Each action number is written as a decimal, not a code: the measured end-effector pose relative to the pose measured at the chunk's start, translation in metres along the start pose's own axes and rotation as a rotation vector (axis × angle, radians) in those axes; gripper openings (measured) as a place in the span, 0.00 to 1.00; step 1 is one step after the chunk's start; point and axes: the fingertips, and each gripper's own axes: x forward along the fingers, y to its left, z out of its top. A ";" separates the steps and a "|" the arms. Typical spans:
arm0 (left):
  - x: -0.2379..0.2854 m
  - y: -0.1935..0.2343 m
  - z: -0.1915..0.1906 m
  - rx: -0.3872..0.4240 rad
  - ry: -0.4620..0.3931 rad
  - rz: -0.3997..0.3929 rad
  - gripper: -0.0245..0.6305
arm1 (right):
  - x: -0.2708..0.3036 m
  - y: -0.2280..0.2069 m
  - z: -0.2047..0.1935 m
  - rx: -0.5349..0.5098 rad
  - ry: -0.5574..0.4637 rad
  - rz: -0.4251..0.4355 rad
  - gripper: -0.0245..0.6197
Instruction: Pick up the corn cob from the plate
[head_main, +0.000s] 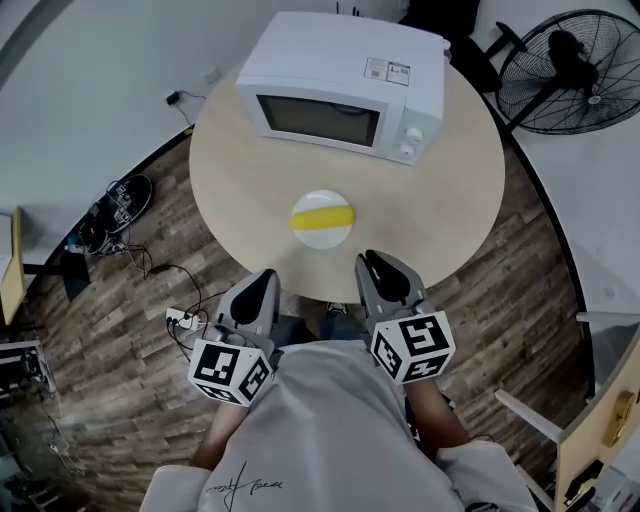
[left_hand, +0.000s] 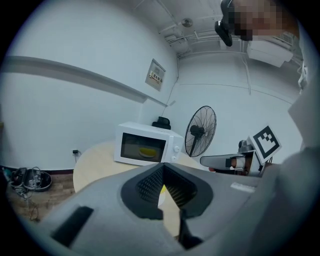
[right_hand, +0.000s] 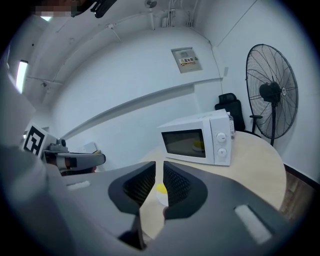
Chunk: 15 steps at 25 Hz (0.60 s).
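The corn cob lies across the middle of a white plate on the round desk. It is untouched, ahead of both pairs of jaws and well apart from them.

The left gripper hangs at the desk's near edge, with the plate ahead of its jaws and to their right. The right gripper hangs just over that edge, with the plate ahead of its jaws and to their left. The cob lies crosswise to both.

In the left gripper view the jaws meet at their tips with nothing between them. A wedge of gap behind the tips shows a bit of yellow cob and white plate far ahead. In the right gripper view the jaws stand a narrow slit apart, ribbed pads nearly parallel and nothing between them. Cob and plate show through the slit, well beyond the tips.

A white microwave stands beyond the plate on the desk's far side, door shut and facing the jaws. A yellow shape shows in its window; I cannot tell whether it is a reflection or something inside.

A fan stands off the desk, far ahead and to the right of the right jaws. Behind each pair of jaws sits that gripper's marker cube, left and right, close to the person. Cables and a power strip lie on the wood floor, left of the left jaws.
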 end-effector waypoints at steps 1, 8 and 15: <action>0.001 0.000 -0.001 -0.002 0.001 0.007 0.03 | 0.004 -0.002 -0.001 -0.008 0.010 0.012 0.13; -0.001 0.004 -0.009 -0.042 0.011 0.048 0.03 | 0.031 0.001 -0.011 -0.064 0.080 0.093 0.19; 0.007 0.009 -0.009 -0.048 0.015 0.049 0.03 | 0.061 -0.003 -0.022 -0.125 0.154 0.125 0.23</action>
